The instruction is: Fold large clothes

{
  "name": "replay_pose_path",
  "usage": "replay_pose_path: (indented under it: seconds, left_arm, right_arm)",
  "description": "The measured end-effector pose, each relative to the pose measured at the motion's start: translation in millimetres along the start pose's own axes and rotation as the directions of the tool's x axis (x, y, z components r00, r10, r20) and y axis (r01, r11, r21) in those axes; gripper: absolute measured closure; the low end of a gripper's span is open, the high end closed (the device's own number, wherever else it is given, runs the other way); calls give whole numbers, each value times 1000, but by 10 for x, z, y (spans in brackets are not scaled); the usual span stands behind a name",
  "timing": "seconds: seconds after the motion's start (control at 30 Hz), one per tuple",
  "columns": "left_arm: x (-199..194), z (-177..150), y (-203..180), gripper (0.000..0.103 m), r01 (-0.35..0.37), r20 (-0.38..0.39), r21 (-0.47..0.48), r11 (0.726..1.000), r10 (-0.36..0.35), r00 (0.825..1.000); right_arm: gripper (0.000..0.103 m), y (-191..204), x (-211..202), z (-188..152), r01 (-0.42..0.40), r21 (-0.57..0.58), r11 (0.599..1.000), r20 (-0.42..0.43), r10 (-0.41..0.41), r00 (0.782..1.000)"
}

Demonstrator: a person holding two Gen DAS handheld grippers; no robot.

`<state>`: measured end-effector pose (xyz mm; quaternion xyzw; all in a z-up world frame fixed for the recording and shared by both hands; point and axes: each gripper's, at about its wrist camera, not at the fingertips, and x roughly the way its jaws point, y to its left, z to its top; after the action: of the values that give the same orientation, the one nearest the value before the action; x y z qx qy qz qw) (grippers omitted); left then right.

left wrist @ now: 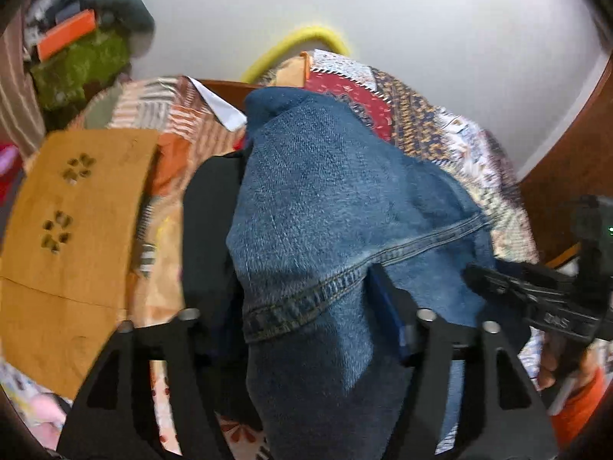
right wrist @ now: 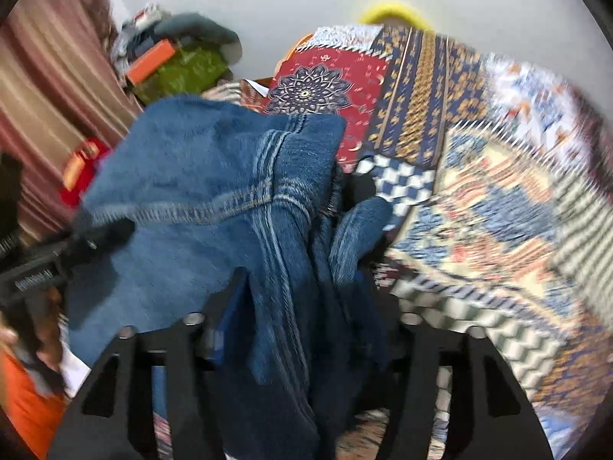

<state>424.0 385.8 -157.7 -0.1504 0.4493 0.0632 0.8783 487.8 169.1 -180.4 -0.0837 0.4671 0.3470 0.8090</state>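
Observation:
A pair of blue denim jeans hangs lifted above the patterned bedspread. My left gripper is shut on a stitched hem of the jeans, with cloth draped over its fingers. My right gripper is shut on a bunched seam of the jeans. The right gripper also shows at the right edge of the left wrist view. The left gripper shows at the left edge of the right wrist view. Both sets of fingertips are hidden by denim.
A patchwork bedspread covers the bed. An orange-brown board with paw cut-outs lies at the left. A cluttered pile with a green item and an orange box stands at the back. A yellow hoop leans on the white wall. A wooden frame is at the right.

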Motion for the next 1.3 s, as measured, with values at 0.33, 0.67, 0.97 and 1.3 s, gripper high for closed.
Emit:
replay_pose_path:
  seconds: [0.33, 0.67, 0.97, 1.3]
  left_arm:
    - [-404, -616, 83, 17, 16, -41, -127, 992, -21, 999]
    - [-1312, -1073, -255, 17, -62, 30, -91, 994, 65, 997]
    - [-2886, -1455, -1010, 17, -98, 385, 48, 994, 72, 920]
    - [-4132, -2259, -1497, 17, -75, 680, 85, 994, -3, 733]
  right_arm:
    - [25, -14, -391, -484, 70, -42, 997, -89, -74, 993]
    - [25, 361, -1685, -784, -46, -38, 998, 156, 51, 986]
    - [25, 730, -3032, -1193, -93, -103, 990, 439, 129, 889]
    - [24, 1047, -3803, -1949, 3, -157, 988, 675, 105, 730]
